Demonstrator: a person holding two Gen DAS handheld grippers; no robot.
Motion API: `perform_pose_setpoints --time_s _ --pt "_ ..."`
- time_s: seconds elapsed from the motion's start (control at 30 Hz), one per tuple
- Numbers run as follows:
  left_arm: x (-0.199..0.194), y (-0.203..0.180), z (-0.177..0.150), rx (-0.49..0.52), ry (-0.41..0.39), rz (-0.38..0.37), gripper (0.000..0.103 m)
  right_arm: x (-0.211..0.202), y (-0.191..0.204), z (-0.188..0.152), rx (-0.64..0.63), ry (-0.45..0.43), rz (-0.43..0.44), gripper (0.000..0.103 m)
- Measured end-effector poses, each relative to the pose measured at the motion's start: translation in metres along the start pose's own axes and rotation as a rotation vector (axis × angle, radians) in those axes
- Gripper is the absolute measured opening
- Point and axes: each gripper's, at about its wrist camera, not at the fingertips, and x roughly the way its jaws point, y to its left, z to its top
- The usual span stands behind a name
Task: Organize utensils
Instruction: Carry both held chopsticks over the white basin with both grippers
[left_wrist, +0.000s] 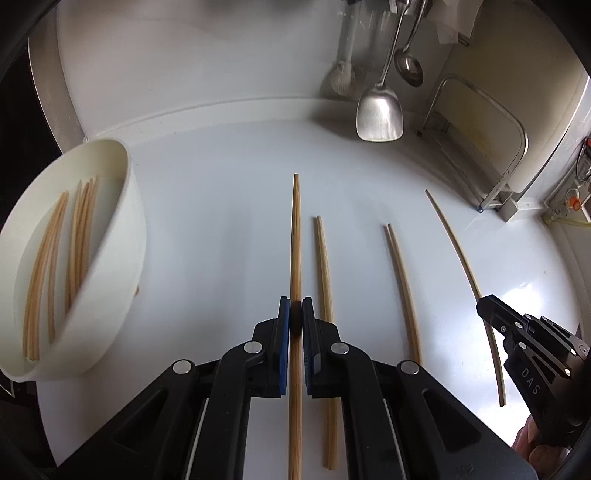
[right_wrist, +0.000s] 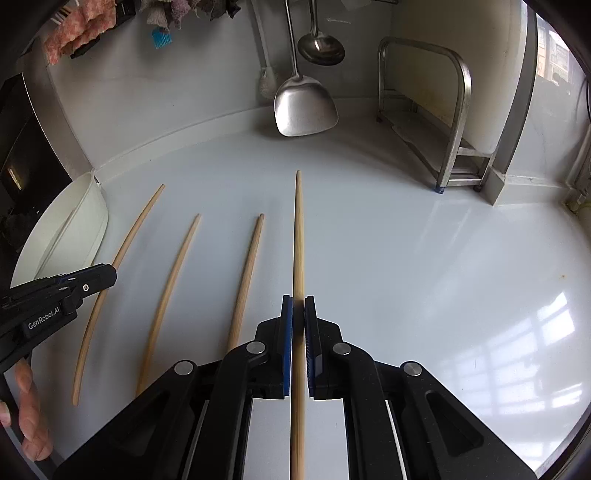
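- Left gripper (left_wrist: 295, 308) clamped on a chopstick (left_wrist: 296, 236), blue pads pressed against both its sides, thin tip pointing away toward the back wall
- Right gripper (right_wrist: 298, 306) likewise shut tight on another chopstick (right_wrist: 298, 236), held the same way, tip pointing at the wall
- Both held sticks seemingly lifted off the white counter (right_wrist: 424, 258), though hard to be sure from these angles
- Between the 2 grippers, 2 pairs of chopsticks lying flat on the counter: 1 pair (left_wrist: 324, 266) just right of the left gripper, the other pair (left_wrist: 402, 291) farther right, each pair's sticks side by side and touching
- At far left, a white tub (left_wrist: 122, 236) near the counter edge, tilted in the left view, with several chopsticks (left_wrist: 55, 273) already inside
- At the back, a steel spatula (right_wrist: 304, 107) and a ladle (right_wrist: 320, 46) hanging against the wall
- To the right, a steel rack (right_wrist: 458, 110) standing in the corner
- A person's fingers (right_wrist: 31, 406) visible at the lower left of the right view, wrapped round the left gripper's handle
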Motion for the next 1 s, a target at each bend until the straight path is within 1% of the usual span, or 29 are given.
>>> perform_pose_setpoints --time_s 0.13,0.27,0.37,0.47,0.53,0.6,0.77,0.87,1.0 --pt "-0.032 0.018 0.015 0.002 -0.028 0.009 0.007 -0.025 0.017 0.017 -0.015 -0.02 0.018 0.006" --pt "-0.057 0.054 0.014 -0.008 -0.032 0.056 0.007 -0.038 0.052 0.035 -0.021 -0.025 0.091 0.006" --pt "-0.068 0.093 0.013 -0.045 -0.021 0.093 0.007 -0.043 0.093 0.048 -0.062 -0.039 0.143 0.006" --pt "-0.086 0.138 0.017 -0.087 -0.052 0.131 0.007 -0.043 0.141 0.057 -0.127 -0.053 0.188 0.006" --pt "-0.094 0.169 0.022 -0.116 -0.071 0.148 0.007 -0.037 0.174 0.063 -0.163 -0.053 0.213 0.006" --pt "-0.097 0.194 0.024 -0.134 -0.071 0.149 0.007 -0.027 0.205 0.069 -0.186 -0.039 0.239 0.006" --pt "-0.087 0.244 0.025 -0.173 -0.052 0.148 0.007 0.004 0.279 0.076 -0.247 0.004 0.275 0.006" --pt "-0.076 0.27 0.027 -0.184 -0.027 0.139 0.007 0.025 0.311 0.08 -0.263 0.034 0.28 0.006" --pt "-0.057 0.29 0.03 -0.171 0.011 0.124 0.007 0.054 0.341 0.078 -0.261 0.094 0.275 0.006"
